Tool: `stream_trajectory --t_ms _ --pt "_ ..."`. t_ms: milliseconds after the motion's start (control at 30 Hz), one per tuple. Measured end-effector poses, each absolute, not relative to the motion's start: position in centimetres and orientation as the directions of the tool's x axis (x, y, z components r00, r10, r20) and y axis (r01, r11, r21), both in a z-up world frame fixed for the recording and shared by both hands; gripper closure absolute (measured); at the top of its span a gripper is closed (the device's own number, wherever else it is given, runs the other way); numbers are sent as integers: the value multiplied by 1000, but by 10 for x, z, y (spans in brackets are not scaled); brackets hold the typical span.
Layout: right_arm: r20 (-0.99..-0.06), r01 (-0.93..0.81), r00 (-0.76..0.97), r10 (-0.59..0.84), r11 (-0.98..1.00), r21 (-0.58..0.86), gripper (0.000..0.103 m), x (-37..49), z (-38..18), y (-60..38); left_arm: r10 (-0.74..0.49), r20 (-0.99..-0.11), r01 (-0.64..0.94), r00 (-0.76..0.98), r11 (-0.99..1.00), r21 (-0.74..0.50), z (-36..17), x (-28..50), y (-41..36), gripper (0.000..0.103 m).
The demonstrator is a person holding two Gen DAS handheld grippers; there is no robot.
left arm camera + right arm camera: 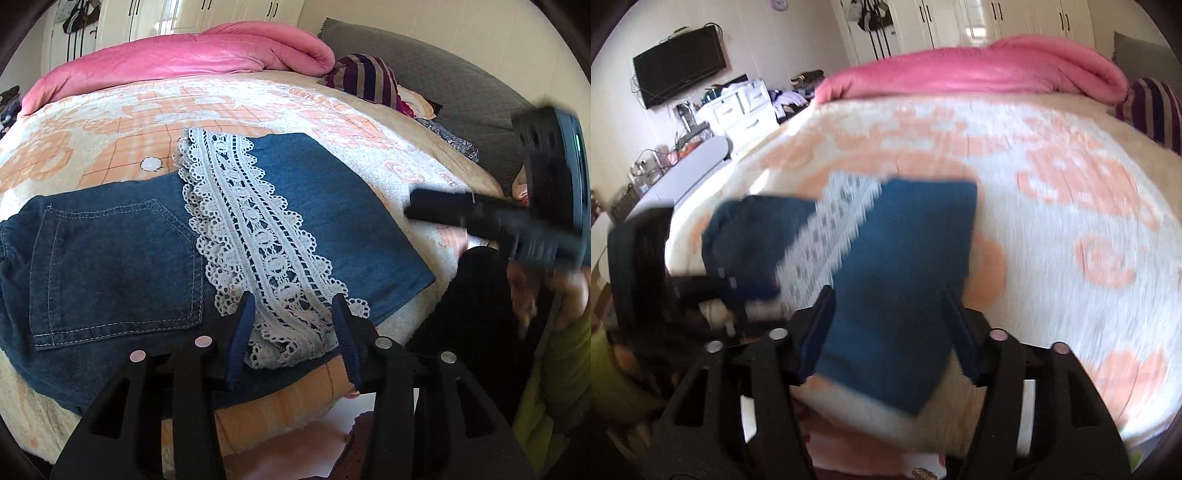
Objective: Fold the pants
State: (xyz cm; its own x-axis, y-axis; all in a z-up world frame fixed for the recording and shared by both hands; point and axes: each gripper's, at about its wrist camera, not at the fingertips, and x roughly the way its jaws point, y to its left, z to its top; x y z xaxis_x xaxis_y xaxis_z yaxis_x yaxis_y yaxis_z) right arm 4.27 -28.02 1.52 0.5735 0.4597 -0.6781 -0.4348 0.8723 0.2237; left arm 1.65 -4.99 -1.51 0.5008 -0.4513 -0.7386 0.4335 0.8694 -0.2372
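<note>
Blue denim pants (122, 258) with a white lace strip (255, 240) lie folded flat on the bed near its front edge. A back pocket faces up at the left. My left gripper (295, 310) is open, its fingers straddling the near end of the lace, holding nothing. My right gripper (886, 310) is open and empty above the right part of the pants (905, 258); its view is motion-blurred. The right gripper also shows at the right of the left wrist view (480, 214), off the pants' right edge.
The bed has a peach and white blanket (110, 122). A pink duvet (177, 62) lies bunched at the far side. A striped garment (369, 77) and a grey headboard cushion (443, 74) are at the right. White drawers (738, 107) and a TV (679, 66) stand at the left.
</note>
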Motion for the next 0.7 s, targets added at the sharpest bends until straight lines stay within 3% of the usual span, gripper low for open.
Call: stream_trajectory --t_ms 133,233,367,400,467,633,700 --pt "-699 -508 505 507 829 234 37 88 32 -230 -460 -734 434 500 866 -247 -16 16 -51 59" --pt "-732 -574 457 506 796 193 37 123 33 -181 -465 -733 433 496 864 -255 -16 14 -50 57" --pt "-803 -590 443 398 804 73 37 161 18 -128 -469 -732 438 494 862 -256 -17 11 -52 51" --pt "-819 -593 431 379 803 60 40 168 12 -120 -467 -733 439 495 862 -252 -17 10 -53 51" --pt "-862 -589 377 338 806 59 82 187 -7 -110 -473 -731 442 492 859 -258 -17 9 -53 49" --pt "-823 -617 353 445 772 152 95 185 -6 -108 -489 -724 441 486 853 -280 -18 9 -51 49" --pt "-833 -613 340 436 774 155 95 186 -12 -103 -492 -724 440 483 852 -286 -19 10 -50 47"
